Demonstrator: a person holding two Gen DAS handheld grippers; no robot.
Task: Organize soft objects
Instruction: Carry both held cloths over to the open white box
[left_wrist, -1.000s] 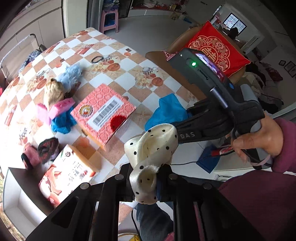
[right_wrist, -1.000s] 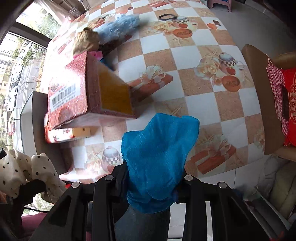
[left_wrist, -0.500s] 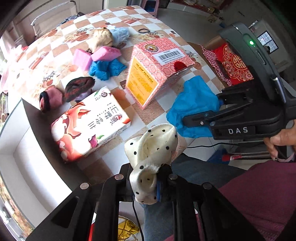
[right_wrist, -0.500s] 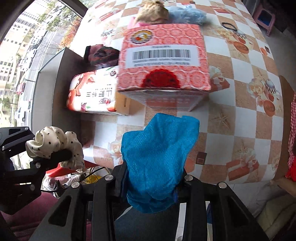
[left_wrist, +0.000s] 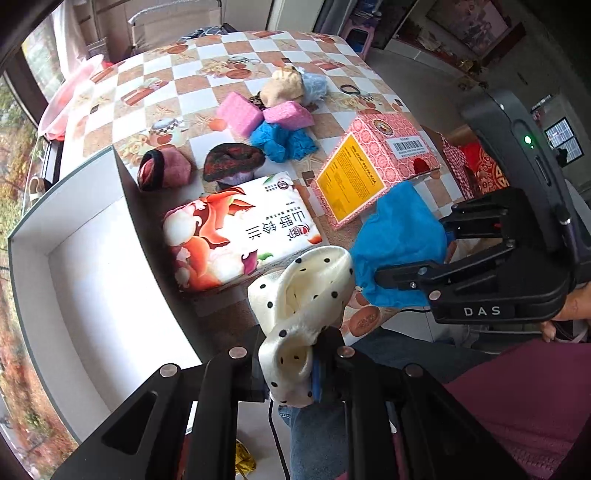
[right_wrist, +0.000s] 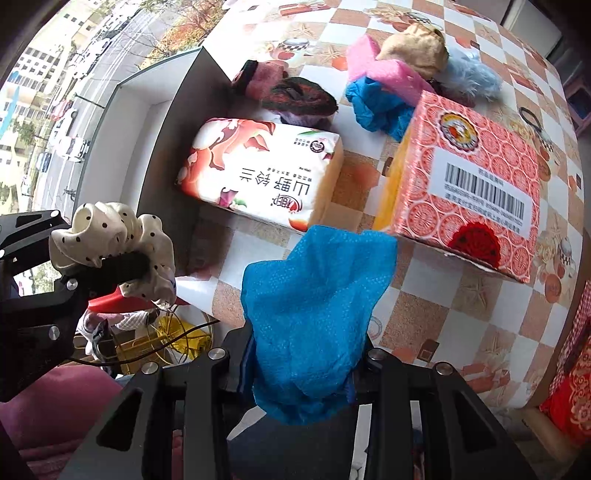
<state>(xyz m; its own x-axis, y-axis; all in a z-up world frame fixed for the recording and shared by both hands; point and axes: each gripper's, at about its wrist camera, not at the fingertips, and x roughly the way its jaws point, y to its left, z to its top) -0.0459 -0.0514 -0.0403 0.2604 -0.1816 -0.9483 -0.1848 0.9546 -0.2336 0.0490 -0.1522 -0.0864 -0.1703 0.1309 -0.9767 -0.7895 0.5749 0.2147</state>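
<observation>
I hold a gripper in each hand above the near edge of a table. My left gripper (left_wrist: 291, 363) is pinched tight on a cream scrunchie with black dots (left_wrist: 303, 295); my right gripper (right_wrist: 303, 363) is clamped on a crumpled blue cloth (right_wrist: 314, 314). Both soft things hang clear of the table, just in front of the white open box (left_wrist: 92, 277), which I judge is where they belong, since it is empty and its wall touches the floral tissue pack (left_wrist: 236, 236). Beyond the tissue pack lie more soft things to sort: two pink sponges (left_wrist: 240, 114), another blue cloth (left_wrist: 280, 140), a dark knitted piece (left_wrist: 232, 162) and a tan plush (left_wrist: 284, 86). A pink carton (left_wrist: 373, 166) sits right of the pack. The table (left_wrist: 177, 70) wears a glossy orange-and-white checked cover; a window showing streets is behind the box.
</observation>
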